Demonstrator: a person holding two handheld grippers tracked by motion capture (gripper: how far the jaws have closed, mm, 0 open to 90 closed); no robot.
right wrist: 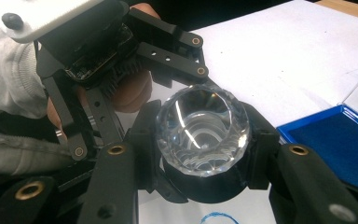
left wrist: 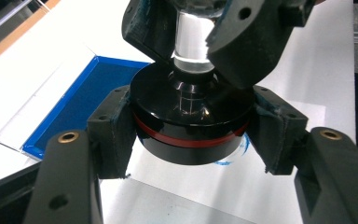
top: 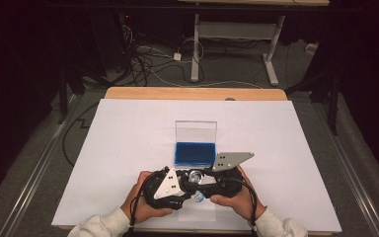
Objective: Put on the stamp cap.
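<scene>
**Stamp gripped by both tongs near the ink pad**

The left gripper (left wrist: 193, 135) is clenched on the round black stamp base with a red band (left wrist: 192, 128). The right gripper (right wrist: 200, 154) clamps its clear faceted crystal knob (right wrist: 203, 130). Likely next: press or lift over the white paper sheet (top: 128, 148), beside the blue ink pad in its clear open case (top: 195, 152). The stamp's underside is hidden, and the blue mark beneath it (right wrist: 218, 218) is cut off.

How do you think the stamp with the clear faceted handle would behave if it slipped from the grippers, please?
The stamp would probably roll, since its black base is round. Its glassy faceted handle looks slippery and possibly chip-prone. It seems top-heavy, so it may tip.
</scene>
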